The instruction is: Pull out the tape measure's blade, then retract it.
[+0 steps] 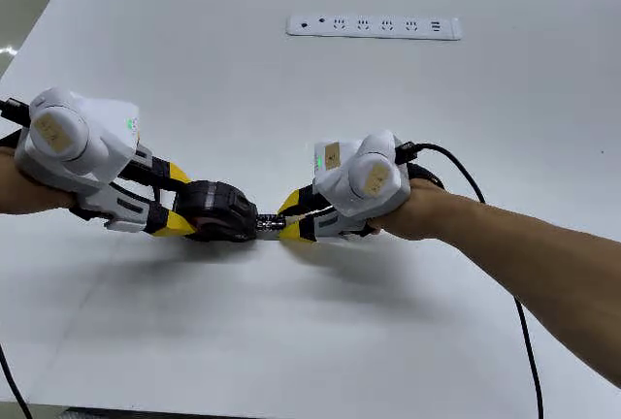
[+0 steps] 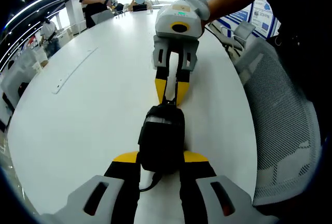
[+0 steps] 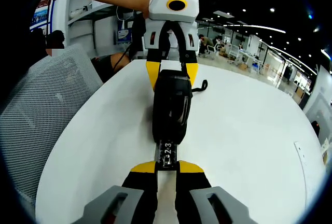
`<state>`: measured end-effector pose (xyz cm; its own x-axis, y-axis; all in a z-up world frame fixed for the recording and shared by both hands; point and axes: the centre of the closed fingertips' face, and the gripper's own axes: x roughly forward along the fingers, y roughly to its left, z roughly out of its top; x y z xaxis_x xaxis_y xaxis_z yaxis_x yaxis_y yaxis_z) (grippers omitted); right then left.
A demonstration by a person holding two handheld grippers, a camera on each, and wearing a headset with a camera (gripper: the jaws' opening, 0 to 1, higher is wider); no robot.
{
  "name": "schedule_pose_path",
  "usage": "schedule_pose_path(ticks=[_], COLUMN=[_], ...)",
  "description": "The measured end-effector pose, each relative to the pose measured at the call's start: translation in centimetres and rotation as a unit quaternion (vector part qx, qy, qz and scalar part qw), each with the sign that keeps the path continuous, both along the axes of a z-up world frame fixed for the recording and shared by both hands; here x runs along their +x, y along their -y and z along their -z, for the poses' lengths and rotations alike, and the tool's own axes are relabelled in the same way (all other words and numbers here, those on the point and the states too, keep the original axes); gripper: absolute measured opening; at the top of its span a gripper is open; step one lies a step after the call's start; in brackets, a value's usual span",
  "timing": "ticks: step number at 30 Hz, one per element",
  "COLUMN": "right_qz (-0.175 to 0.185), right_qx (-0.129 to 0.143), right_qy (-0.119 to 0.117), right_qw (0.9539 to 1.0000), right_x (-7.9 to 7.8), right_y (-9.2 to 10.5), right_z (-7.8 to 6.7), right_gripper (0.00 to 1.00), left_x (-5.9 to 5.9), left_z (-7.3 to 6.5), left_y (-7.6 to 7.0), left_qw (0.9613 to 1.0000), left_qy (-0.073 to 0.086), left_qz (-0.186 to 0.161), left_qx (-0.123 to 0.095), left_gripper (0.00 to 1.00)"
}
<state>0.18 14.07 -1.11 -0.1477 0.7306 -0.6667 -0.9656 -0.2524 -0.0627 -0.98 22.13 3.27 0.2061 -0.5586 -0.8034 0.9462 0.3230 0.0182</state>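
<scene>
**A:** How far along is it?

**B:** Closest in, the left tool (image 1: 182, 201) has its jaws clamped round the case of the black tape measure (image 1: 218, 210), which rests on the white counter (image 1: 291, 341).

**A:** And the blade?

**B:** Just beyond the case, the right tool (image 1: 292, 217) pinches the end of the blade (image 3: 167, 154). Only a short stub with the first few numbers shows, so case and tool sit just beside each other.

**A:** So what's left?

**B:** I judge the pull barely begun, with most of the draw and the whole retraction left, though a nearly finished retraction would look the same. Farther back, a power strip (image 1: 374, 26) lies well apart from the work
</scene>
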Motion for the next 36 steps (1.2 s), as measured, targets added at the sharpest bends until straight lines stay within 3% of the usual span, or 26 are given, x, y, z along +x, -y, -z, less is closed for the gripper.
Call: schedule_pose_path(ticks=[36], right_qz=[0.017], right_qx=[-0.009], right_qy=[0.005], right_qw=[0.9998], right_x=[0.9], right_y=[5.2], right_z=[-0.4], right_gripper=[0.09], left_x=[0.1], left_z=[0.1], left_y=[0.0], left_qw=[1.0], left_qy=[-0.002], left_qz=[-0.002], left_qx=[0.001], left_gripper=[0.23])
